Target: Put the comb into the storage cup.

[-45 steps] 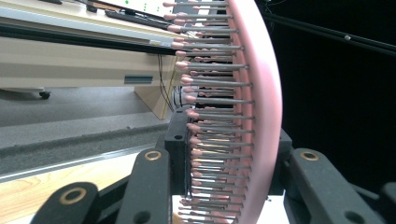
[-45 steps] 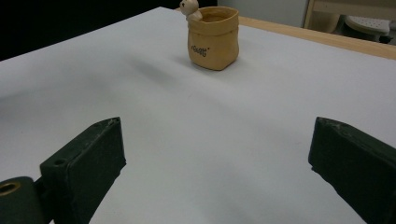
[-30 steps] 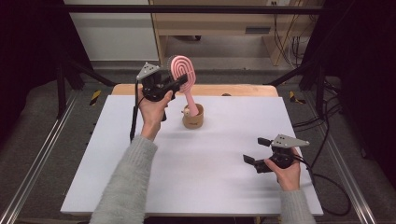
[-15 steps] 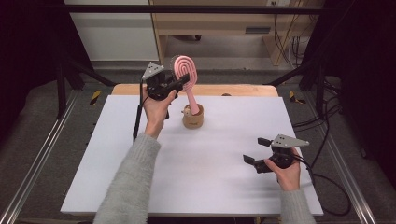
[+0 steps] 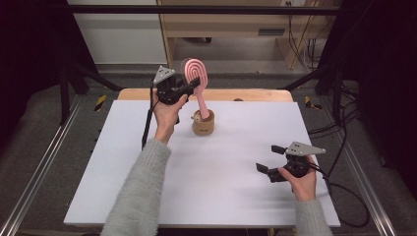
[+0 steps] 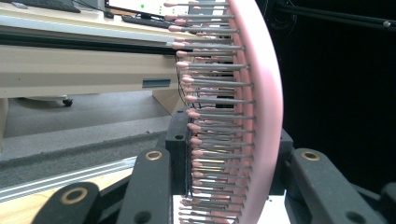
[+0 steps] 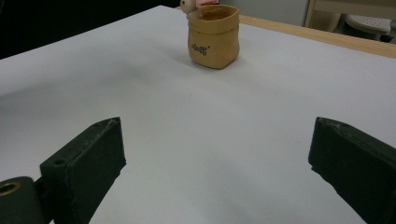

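upper centre of the high view: your left gripper [image 5: 189, 88] is clamped on the pink hairbrush [image 5: 197, 73], its handle in the tan cup [image 5: 203, 124]. lower right, your right gripper [image 5: 268, 160] rests with jaws apart on the worktop [image 5: 113, 162].

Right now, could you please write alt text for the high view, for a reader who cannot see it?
The left gripper clamps the head of a pink oval-headed bristle hairbrush, whose handle slants down towards a small tan pot on a white table. The right gripper is open near the table's front right edge.
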Demonstrator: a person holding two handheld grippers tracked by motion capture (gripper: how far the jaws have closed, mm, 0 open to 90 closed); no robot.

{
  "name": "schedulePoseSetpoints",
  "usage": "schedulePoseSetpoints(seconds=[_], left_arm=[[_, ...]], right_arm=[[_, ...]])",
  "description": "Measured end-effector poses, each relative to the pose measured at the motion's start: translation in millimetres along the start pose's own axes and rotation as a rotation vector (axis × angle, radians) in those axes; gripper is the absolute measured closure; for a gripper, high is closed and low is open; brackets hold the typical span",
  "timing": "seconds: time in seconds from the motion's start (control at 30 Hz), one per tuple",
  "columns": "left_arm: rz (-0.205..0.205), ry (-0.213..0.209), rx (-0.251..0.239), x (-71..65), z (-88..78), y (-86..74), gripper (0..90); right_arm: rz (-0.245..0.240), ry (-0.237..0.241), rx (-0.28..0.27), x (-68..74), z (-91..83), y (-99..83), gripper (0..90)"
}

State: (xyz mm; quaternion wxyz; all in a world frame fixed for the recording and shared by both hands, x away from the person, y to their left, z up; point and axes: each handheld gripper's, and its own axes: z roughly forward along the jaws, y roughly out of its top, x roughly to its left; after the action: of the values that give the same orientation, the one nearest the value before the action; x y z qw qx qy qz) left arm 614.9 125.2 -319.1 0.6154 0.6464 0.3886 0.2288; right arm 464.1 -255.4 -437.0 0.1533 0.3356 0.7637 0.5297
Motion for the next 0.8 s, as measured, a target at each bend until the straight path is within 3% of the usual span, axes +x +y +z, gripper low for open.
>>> schedulePoseSetpoints(seconds=[0.8], left_arm=[[-0.007, -0.004, 0.036, 0.8, 19.5, -19.0, 63.5]], right_arm=[[0.003, 0.003, -0.002, -0.4, -0.9, -0.3, 4.3]])
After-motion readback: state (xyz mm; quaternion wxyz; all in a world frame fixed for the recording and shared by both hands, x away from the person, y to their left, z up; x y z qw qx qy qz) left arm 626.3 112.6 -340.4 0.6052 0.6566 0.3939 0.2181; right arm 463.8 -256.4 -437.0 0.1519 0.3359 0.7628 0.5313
